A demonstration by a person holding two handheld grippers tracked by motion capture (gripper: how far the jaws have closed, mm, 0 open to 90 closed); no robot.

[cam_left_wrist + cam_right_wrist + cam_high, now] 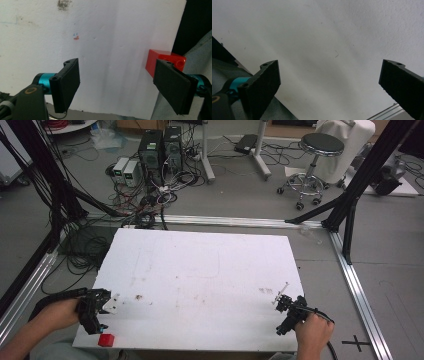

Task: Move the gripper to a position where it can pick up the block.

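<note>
Nearest my left camera are my own two black pads (66,83), spread wide with nothing between them, and just past the right-hand one sits the red block (160,61), at the very near edge of the white board (112,45). From above, my left gripper (102,312) hangs over the board's near left corner with the block (106,340) just beside it, towards me, apart from the jaws. My right gripper (286,307) is well off at the near right edge, its fingers (262,85) also wide apart and holding nothing, with bare board beneath them. I judge the block to be a small moulded plastic brick: light, rigid, with flat smooth sides and a round stud or hole showing on its upper face. It should not crush or bend, so I need no special gentleness, but the smooth plastic could slip or twist if I pinch it by a corner. The best hold, I think, is across two opposite flat faces, pads square to them and centred, low enough to catch the body and not the top detail. Because it sits right at the board's lip, a sideways nudge from one pad before the other closes could push it off the edge onto my lap, so I would straddle it evenly before closing.
</note>
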